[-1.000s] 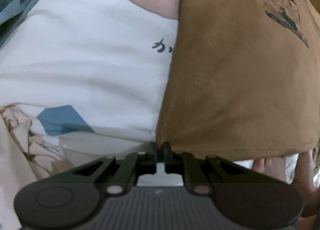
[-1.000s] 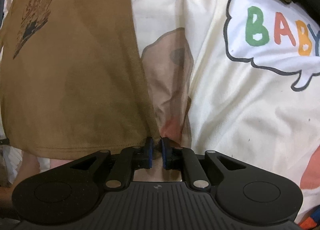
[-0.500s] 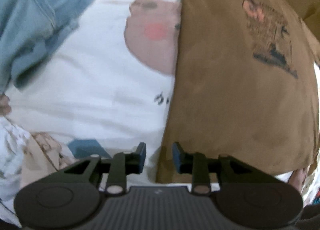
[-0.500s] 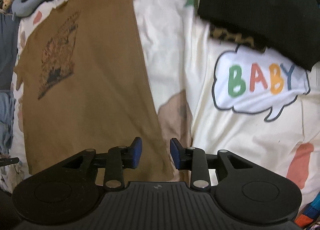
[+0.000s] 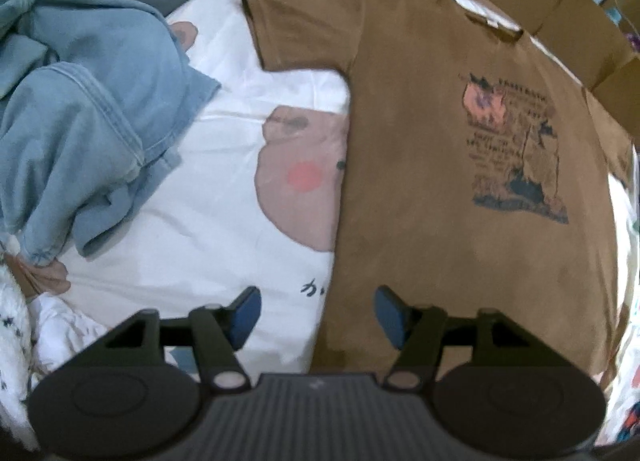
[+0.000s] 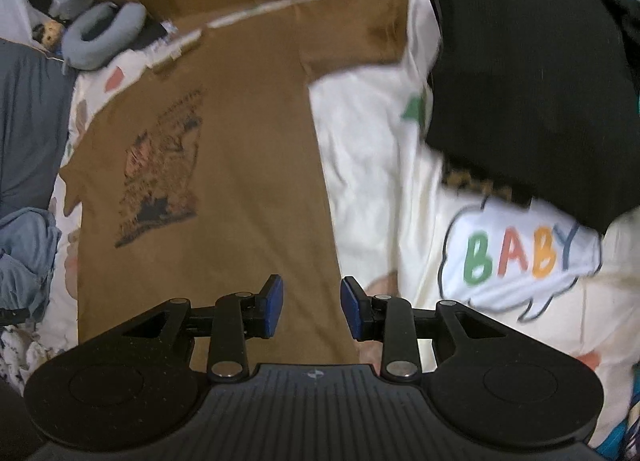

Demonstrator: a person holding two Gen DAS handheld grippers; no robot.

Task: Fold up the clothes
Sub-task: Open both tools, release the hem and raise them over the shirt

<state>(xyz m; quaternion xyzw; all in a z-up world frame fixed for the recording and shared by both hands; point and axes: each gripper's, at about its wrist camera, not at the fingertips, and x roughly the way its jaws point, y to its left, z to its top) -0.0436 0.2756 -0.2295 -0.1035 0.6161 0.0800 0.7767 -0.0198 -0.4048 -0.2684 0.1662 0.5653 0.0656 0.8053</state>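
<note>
Left-wrist view: my left gripper [image 5: 316, 311] and right gripper [image 6: 312, 307], jaws just parted and empty, hover above the flat brown printed cotton T-shirt [image 5: 460, 181]; spreading done, next comes pinching a sleeve edge to fold inward.

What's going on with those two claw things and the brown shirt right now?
Left gripper and right gripper open, empty, jaws just opened. Brown printed cotton T-shirt flat on cartoon bedsheet, unfolded. Crumpled blue denim garment beside it, not touching.

Open room is left over the flat brown printed T-shirt [image 5: 460, 189] and the bare white cartoon-print bedsheet [image 5: 224, 205] beside it. The left side is blocked by crumpled blue denim clothing [image 5: 80, 133], the right by a black knitted garment [image 6: 528, 89], the far edge by brown cardboard boxes [image 5: 560, 9].
</note>
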